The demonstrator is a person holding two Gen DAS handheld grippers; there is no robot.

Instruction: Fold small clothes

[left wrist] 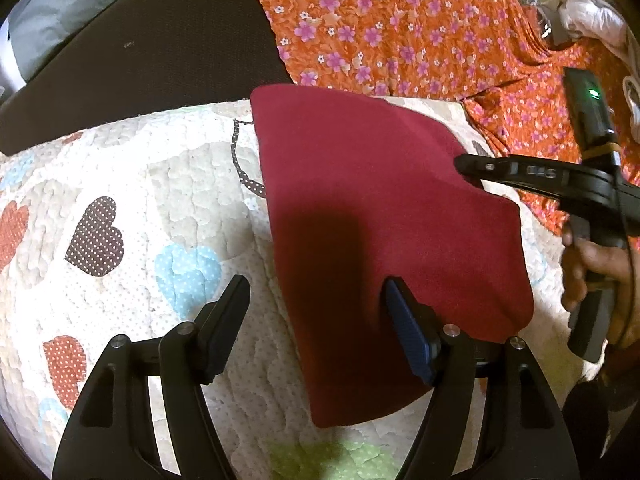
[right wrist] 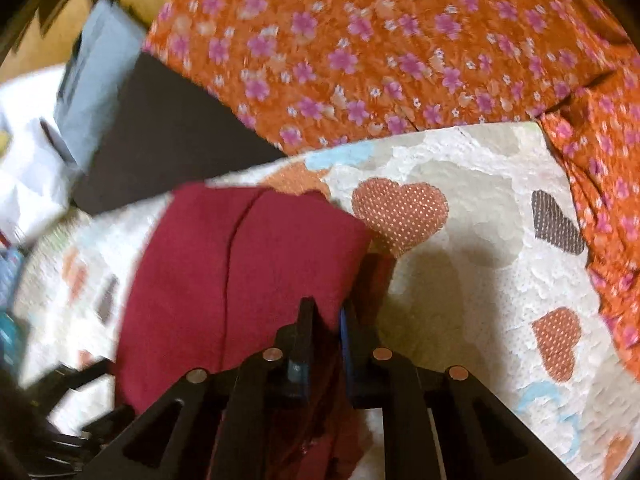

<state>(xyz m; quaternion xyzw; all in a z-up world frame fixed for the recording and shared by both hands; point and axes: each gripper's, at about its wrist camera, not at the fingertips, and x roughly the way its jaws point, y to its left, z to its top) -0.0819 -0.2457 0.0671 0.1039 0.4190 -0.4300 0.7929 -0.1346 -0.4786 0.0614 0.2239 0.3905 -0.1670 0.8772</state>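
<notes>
Cream heart-patched quilt (left wrist: 120, 168) under maroon cloth (left wrist: 360, 200)

Lighting was warm, indoor and moderate in both views. In the left wrist view the picture was sharp; a soft dark shadow lay across the near part of the maroon cloth (left wrist: 384, 208), and a small green indicator light (left wrist: 593, 93) glowed at the right. Fisheye curvature bent the heart-patterned quilt (left wrist: 132, 184) and darkened the corners. The right wrist view was motion-blurred, worst along its left edge and over the orange floral fabric (right wrist: 360, 40); a grey shadow fell on the quilt's middle.
</notes>
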